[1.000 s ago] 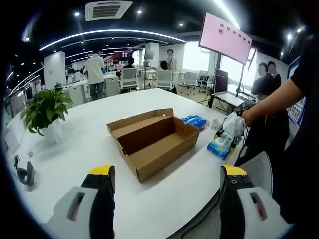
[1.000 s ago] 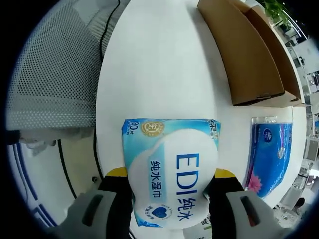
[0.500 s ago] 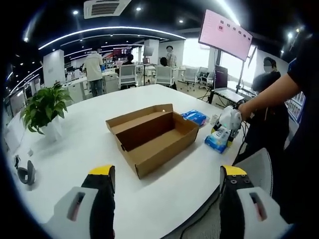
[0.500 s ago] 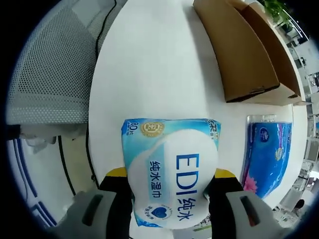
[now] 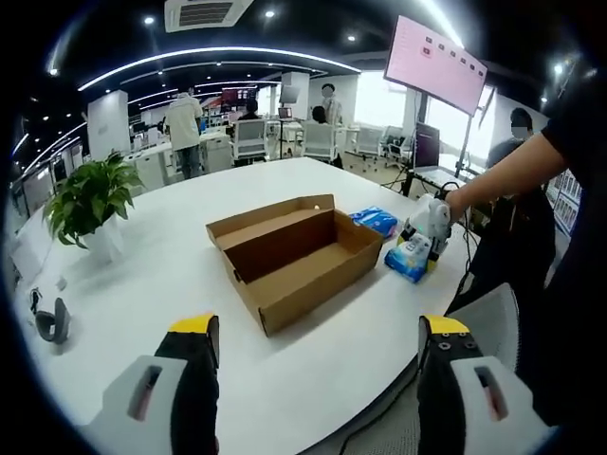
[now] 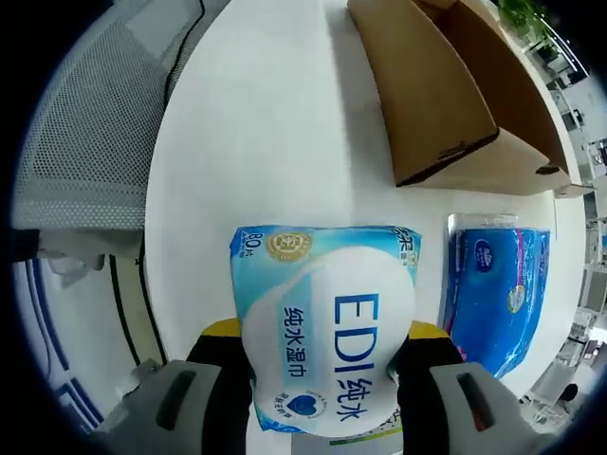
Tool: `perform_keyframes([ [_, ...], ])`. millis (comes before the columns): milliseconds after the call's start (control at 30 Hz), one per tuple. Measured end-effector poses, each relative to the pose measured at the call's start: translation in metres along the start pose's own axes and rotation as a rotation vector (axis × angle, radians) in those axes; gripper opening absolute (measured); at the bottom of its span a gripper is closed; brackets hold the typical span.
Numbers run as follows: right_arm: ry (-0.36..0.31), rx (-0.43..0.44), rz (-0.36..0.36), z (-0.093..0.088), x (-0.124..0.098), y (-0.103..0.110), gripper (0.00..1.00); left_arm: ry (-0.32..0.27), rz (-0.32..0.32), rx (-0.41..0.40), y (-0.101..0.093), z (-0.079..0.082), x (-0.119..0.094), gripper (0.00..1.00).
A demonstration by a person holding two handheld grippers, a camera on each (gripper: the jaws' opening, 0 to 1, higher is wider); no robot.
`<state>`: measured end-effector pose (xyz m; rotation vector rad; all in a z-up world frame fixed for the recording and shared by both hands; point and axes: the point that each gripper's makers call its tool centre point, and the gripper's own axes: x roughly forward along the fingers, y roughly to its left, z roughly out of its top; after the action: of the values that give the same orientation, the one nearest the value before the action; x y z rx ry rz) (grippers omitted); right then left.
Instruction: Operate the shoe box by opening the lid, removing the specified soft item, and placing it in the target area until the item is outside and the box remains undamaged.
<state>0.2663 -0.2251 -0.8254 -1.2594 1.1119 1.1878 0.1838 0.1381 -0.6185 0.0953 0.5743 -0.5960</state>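
An open brown cardboard shoe box (image 5: pixel 292 256) lies on the white table (image 5: pixel 171 275), its lid folded back and its inside bare. My left gripper (image 5: pixel 318 374) hangs open well short of the box with nothing between its jaws. My right gripper (image 6: pixel 325 365) is shut on a light blue wet-wipe pack (image 6: pixel 325 322) printed "EDI", held above the table beside the box (image 6: pixel 446 104). In the left gripper view that pack (image 5: pixel 410 258) and the right gripper (image 5: pixel 432 227) hang right of the box, at the end of a person's arm.
A darker blue tissue pack (image 6: pixel 498 289) lies on the table just past the box, also seen as the blue pack (image 5: pixel 377 221). A potted plant (image 5: pixel 87 204) stands at the left. A grey mesh chair (image 6: pixel 90 123) sits off the table edge. People stand in the office behind.
The right gripper has carried the wipe pack in over the table, closer to the box and the blue tissue pack. The left gripper has barely shifted.
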Motion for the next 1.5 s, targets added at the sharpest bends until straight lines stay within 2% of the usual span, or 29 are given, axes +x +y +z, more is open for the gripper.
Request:
perform_keyframes([
  [100, 0.002, -0.004, 0.0, 0.0, 0.001, -0.003, 0.59, -0.014, 0.002, -0.031, -0.004, 0.0, 0.002, 0.87],
  [333, 0.004, -0.001, 0.0, 0.0, 0.002, -0.014, 0.59, -0.005, -0.021, -0.031, -0.014, -0.006, 0.004, 0.84],
  [767, -0.002, -0.022, -0.001, 0.003, 0.003, -0.031, 0.59, 0.035, -0.029, -0.022, -0.012, -0.012, 0.007, 0.83],
  [867, 0.0, -0.013, -0.003, 0.003, 0.003, -0.034, 0.59, 0.02, -0.043, -0.011, -0.014, -0.008, 0.008, 0.82],
  [967, -0.001, -0.013, -0.002, 0.003, 0.003, -0.034, 0.59, -0.02, -0.074, -0.035, -0.019, 0.001, 0.008, 0.83],
  [1500, 0.003, -0.008, -0.008, 0.002, 0.003, -0.036, 0.58, -0.012, -0.088, -0.019, -0.017, 0.008, 0.019, 0.83],
])
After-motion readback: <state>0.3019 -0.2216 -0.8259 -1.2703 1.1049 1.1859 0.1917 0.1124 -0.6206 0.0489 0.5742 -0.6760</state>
